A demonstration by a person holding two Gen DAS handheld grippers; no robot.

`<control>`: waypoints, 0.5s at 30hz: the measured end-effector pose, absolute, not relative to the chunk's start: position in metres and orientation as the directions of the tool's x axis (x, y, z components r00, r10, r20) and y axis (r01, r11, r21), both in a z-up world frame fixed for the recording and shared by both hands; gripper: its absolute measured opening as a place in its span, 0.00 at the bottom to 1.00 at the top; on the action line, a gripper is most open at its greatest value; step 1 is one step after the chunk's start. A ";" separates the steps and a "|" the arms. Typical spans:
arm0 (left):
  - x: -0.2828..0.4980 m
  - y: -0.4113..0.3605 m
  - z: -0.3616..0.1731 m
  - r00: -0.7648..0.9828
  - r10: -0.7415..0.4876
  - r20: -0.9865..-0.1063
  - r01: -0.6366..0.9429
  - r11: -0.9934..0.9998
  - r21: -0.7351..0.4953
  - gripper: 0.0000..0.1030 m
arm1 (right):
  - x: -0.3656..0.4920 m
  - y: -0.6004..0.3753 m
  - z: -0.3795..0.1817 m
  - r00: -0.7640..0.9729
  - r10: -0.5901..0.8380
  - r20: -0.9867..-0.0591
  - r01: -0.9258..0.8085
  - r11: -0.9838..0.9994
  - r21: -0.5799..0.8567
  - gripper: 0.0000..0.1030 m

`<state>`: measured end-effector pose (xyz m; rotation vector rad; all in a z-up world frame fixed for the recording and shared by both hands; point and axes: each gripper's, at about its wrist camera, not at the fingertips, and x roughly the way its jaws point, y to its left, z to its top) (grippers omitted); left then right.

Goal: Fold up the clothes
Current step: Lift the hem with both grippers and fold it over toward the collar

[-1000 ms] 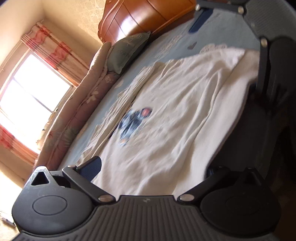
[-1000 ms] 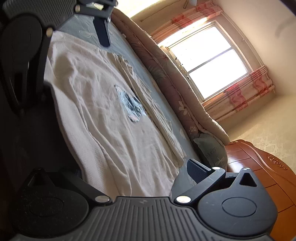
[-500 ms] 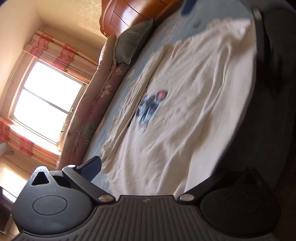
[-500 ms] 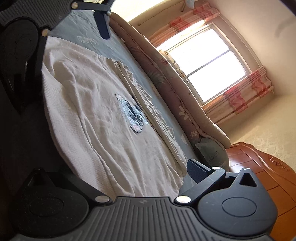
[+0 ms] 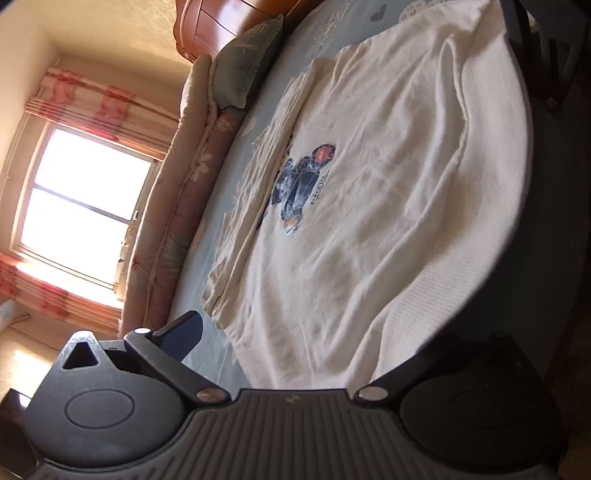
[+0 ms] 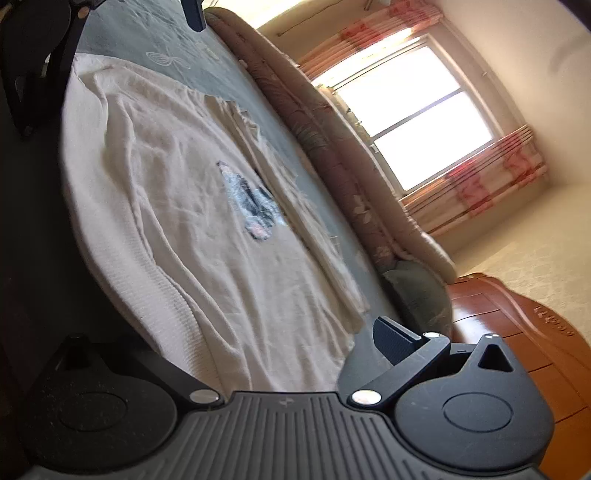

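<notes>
A white sweatshirt [image 5: 376,177] with a dark blue bear print [image 5: 303,184] lies spread flat on the bed, its far sleeve folded in along the body. In the right wrist view the sweatshirt [image 6: 177,206] fills the middle. My left gripper [image 5: 314,343] stands open at one end of it, with cloth lying between the wide-apart fingers. My right gripper [image 6: 251,347] is open at the opposite end. Each gripper shows in the other's view as a dark shape: the right gripper [image 5: 543,59] and the left gripper [image 6: 33,62].
The bed has a light blue sheet [image 5: 332,40]. A rolled floral quilt [image 5: 173,221] runs along its far side, with a grey-green pillow [image 5: 247,55] and a wooden headboard [image 5: 221,18] at one end. A bright curtained window [image 5: 81,199] is behind. The bed's near side is in dark shadow.
Both views have swung, and the opposite gripper has slid toward each frame's top corner. The sweatshirt lies flat as before. Both grippers stay open.
</notes>
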<state>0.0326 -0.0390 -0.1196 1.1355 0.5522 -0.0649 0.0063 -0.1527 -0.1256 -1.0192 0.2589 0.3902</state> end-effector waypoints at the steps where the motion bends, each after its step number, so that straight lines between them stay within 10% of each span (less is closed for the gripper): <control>1: 0.035 -0.038 -0.118 0.862 0.227 -0.453 0.323 0.444 0.836 1.00 | 0.007 -0.153 -0.125 0.899 0.194 -0.392 -0.436 0.469 -0.768 1.00; 15: 0.037 -0.035 -0.108 0.906 0.265 -0.331 0.181 0.464 0.867 1.00 | 0.004 -0.145 -0.117 0.977 0.107 -0.184 -0.212 0.418 -0.884 1.00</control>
